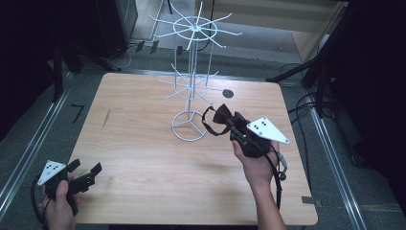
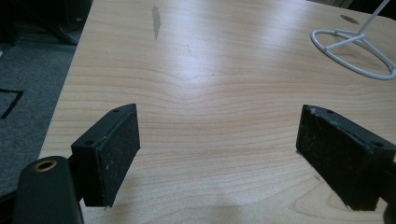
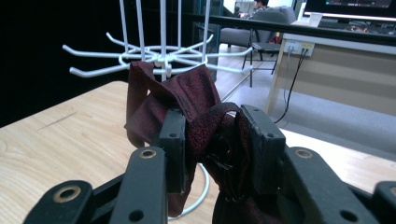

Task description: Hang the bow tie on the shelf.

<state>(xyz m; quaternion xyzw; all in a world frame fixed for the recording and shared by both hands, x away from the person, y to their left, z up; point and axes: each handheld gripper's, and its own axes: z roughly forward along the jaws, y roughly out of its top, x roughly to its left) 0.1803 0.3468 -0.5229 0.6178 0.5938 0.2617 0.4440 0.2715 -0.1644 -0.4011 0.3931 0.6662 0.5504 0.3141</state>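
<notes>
A white wire display rack (image 1: 193, 72) with two tiers of hooks stands at the back middle of the wooden table (image 1: 143, 158). My right gripper (image 1: 229, 123) is shut on a dark maroon bow tie (image 1: 219, 116), held above the table just right of the rack's ring base (image 1: 190, 126). In the right gripper view the bow tie (image 3: 187, 100) bunches between the jaws, with the rack's lower hooks (image 3: 159, 58) right behind it. My left gripper (image 1: 86, 168) hovers over the table's near left corner, open and empty (image 2: 219, 140).
A small dark round hole (image 1: 228, 93) lies in the tabletop behind the right gripper. A thin dark mark (image 1: 106, 117) is on the left part of the table. Metal floor rails run along both sides, with cables on the floor at right.
</notes>
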